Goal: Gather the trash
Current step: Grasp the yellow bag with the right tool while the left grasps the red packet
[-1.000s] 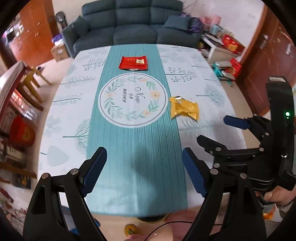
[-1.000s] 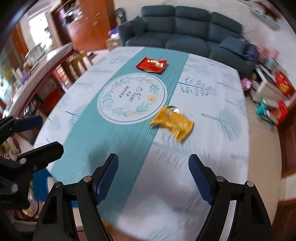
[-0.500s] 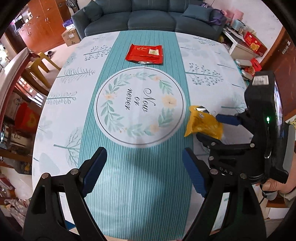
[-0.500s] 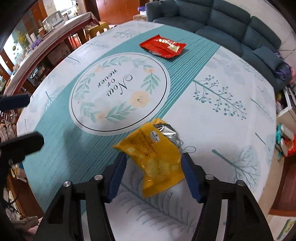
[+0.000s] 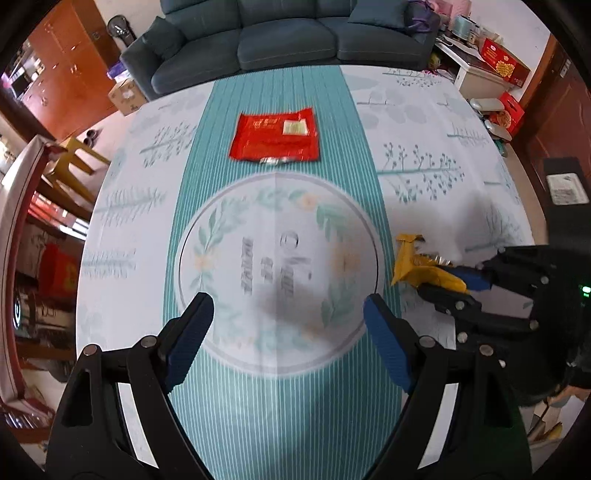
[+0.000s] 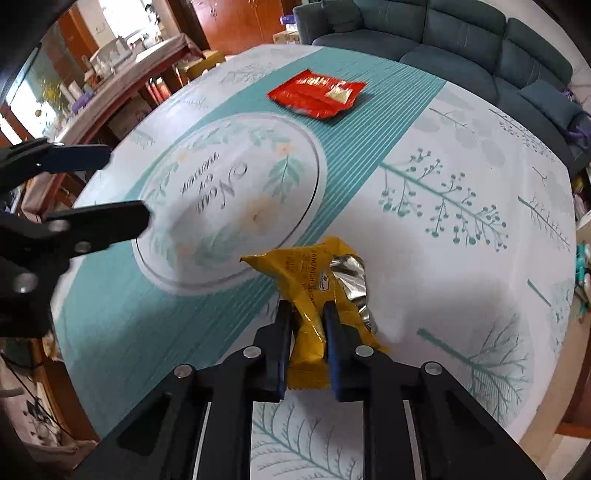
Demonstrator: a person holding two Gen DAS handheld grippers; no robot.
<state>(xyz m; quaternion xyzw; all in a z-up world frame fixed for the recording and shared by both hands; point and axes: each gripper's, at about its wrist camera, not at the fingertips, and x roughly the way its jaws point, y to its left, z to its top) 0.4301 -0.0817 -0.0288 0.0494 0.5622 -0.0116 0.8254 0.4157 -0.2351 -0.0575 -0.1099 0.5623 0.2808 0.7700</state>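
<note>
A crumpled yellow snack wrapper [image 6: 310, 295] with a silver inside lies on the tablecloth, and my right gripper [image 6: 306, 314] is shut on it. It also shows in the left wrist view [image 5: 417, 264], pinched by the right gripper [image 5: 448, 282]. A flat red snack packet [image 5: 275, 134] lies on the teal stripe at the far side; it also shows in the right wrist view [image 6: 319, 94]. My left gripper [image 5: 288, 314] is open and empty above the round floral print, and shows in the right wrist view [image 6: 125, 188] at the left.
The table [image 5: 436, 122] has a white and teal cloth with a round print. A dark sofa [image 5: 288, 33] stands beyond the far edge. Yellow chairs [image 5: 74, 166] and a wooden sideboard are at the left, boxes [image 5: 502, 66] and clutter at the right.
My right gripper has closed on the yellow wrapper, which was between its open fingers half a second ago. My left gripper has moved forward over the table toward the red packet.
</note>
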